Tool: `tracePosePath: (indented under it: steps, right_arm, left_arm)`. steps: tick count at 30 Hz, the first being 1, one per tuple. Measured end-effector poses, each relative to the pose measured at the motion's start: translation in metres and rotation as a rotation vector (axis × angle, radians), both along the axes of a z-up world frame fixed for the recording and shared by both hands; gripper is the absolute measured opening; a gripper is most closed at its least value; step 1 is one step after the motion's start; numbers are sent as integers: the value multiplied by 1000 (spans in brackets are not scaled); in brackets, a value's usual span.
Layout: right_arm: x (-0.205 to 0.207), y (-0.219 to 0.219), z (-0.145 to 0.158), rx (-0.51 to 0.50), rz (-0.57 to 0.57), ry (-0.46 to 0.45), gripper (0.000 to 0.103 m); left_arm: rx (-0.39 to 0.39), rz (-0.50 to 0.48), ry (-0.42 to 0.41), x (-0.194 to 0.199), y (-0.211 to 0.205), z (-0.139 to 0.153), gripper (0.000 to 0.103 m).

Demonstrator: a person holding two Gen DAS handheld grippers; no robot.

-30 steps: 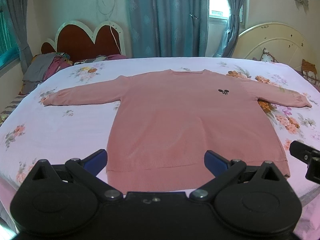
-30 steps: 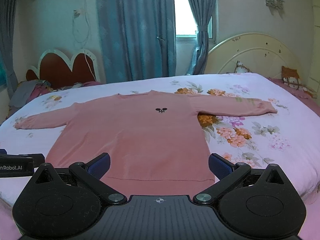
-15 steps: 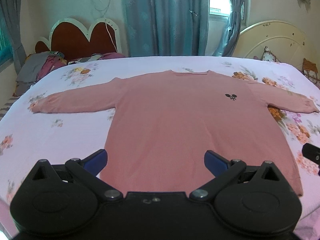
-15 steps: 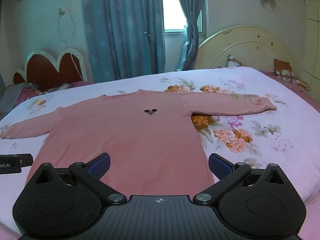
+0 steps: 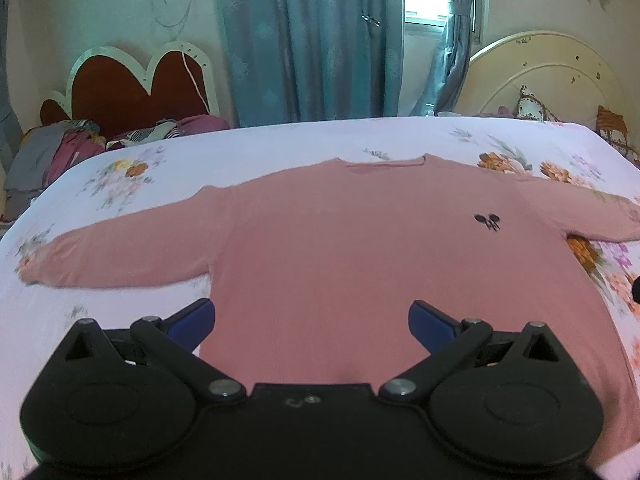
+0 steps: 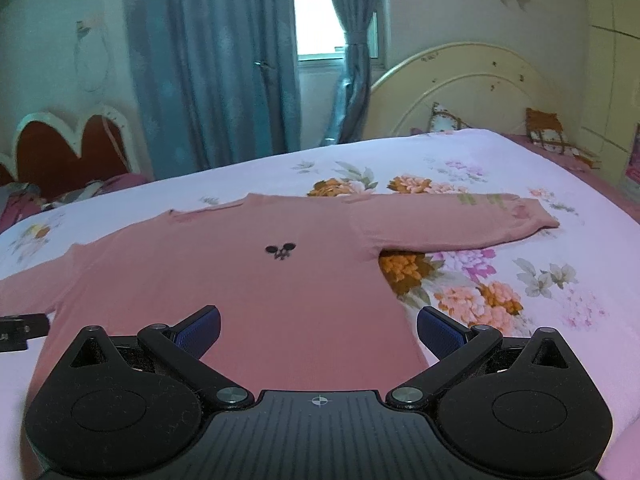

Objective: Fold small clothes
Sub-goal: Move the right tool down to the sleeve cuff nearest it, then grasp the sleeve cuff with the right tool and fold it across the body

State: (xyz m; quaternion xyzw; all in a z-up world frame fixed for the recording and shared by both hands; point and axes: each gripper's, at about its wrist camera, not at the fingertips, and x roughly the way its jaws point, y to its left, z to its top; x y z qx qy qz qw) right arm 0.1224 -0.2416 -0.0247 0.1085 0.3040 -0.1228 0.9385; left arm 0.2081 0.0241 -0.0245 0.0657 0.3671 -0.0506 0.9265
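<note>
Pink long-sleeved knit sweater is laid flat, sleeves spread, mid-frame on floral bedsheet. Left gripper and right gripper are held above its hem, fingers wide, empty.

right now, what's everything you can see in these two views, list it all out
sweater: one, pink, spread flat on the bed, sleeves out to both sides
logo: one, black, on the sweater's chest
bedsheet: one, pale lilac with flower prints, under the sweater
curtains: blue, hanging at the far wall by the window
headboard: one, dark red with white scalloped edge, far left
second headboard: one, cream, arched, far right
clothes pile: one heap, grey and pink, far left of the bed
cushions: two, patterned, by the cream headboard
left tongs: one, black with blue pads, open, over the sweater's lower part
right tongs: one, same colours, open, over the sweater's lower part
</note>
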Motion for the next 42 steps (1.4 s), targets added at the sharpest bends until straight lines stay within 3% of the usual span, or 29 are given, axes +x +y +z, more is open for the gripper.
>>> tracePosePath:
  steps: [8, 13, 19, 32, 34, 35, 42]
  right_arm:
    - [37, -20, -7, -24, -33, 20, 103]
    - [61, -55, -21, -17, -44, 24, 103]
    - [94, -126, -44, 9, -78, 40, 103]
    - [131, -290, -99, 12, -304, 123, 102]
    - [134, -309, -106, 0, -338, 137, 96]
    - [135, -319, -110, 5, -354, 146, 84]
    - [145, -382, -138, 110, -477, 158, 81]
  left_arm:
    - [4, -17, 15, 46, -5, -12, 103]
    - [21, -15, 16, 67, -22, -25, 103]
    - [52, 2, 6, 88, -54, -36, 102]
    - [90, -6, 47, 132, -122, -69, 99]
    - [98, -7, 56, 137, -129, -73, 97]
    - [103, -4, 59, 140, -132, -75, 97]
    - [126, 5, 68, 150, -139, -78, 92]
